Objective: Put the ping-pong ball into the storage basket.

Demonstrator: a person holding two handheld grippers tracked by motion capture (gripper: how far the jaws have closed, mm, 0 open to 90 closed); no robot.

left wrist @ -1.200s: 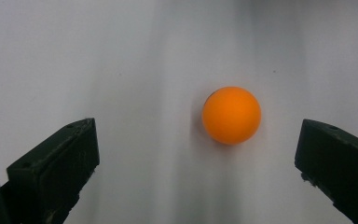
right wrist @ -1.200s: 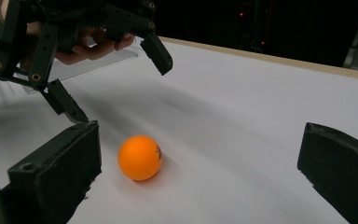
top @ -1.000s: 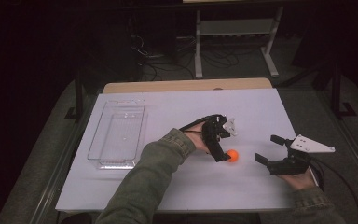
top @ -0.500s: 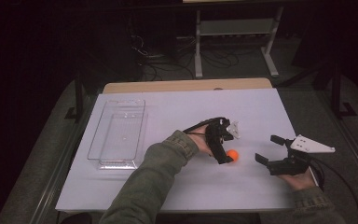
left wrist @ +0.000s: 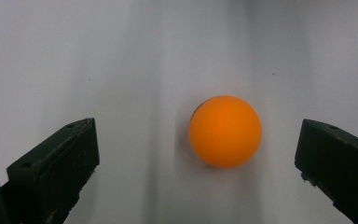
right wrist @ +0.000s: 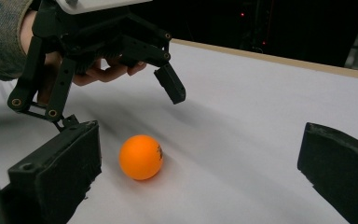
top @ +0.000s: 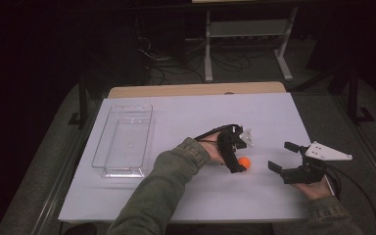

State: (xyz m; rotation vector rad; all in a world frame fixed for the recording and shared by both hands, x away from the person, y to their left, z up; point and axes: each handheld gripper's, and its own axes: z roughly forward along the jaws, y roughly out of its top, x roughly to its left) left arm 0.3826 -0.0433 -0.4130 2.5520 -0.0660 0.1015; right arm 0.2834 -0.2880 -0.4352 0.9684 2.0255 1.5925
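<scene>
Orange ball [top: 245,162] resting on the white tabletop [top: 186,122], near-right of centre. Left hand-held gripper [top: 238,164] poised over it, jaws spread wide to either side of the ball and clear of it, nothing held; in the left gripper view, ball [left wrist: 224,131] lying between the two jaws, closer to the right one, touching neither. Right hand-held gripper [top: 284,156] just beside the ball on its right, low over the tabletop, jaws also wide apart and empty. In the right gripper view, ball [right wrist: 141,157] on the white surface between that gripper's own jaws, nearer the left one, with the left hand-held gripper [right wrist: 116,114] hanging above it, fingers [right wrist: 107,72] wrapped round its frame. Clear plastic tray [top: 103,157] well apart at the left of the tabletop, long side running near to far.
</scene>
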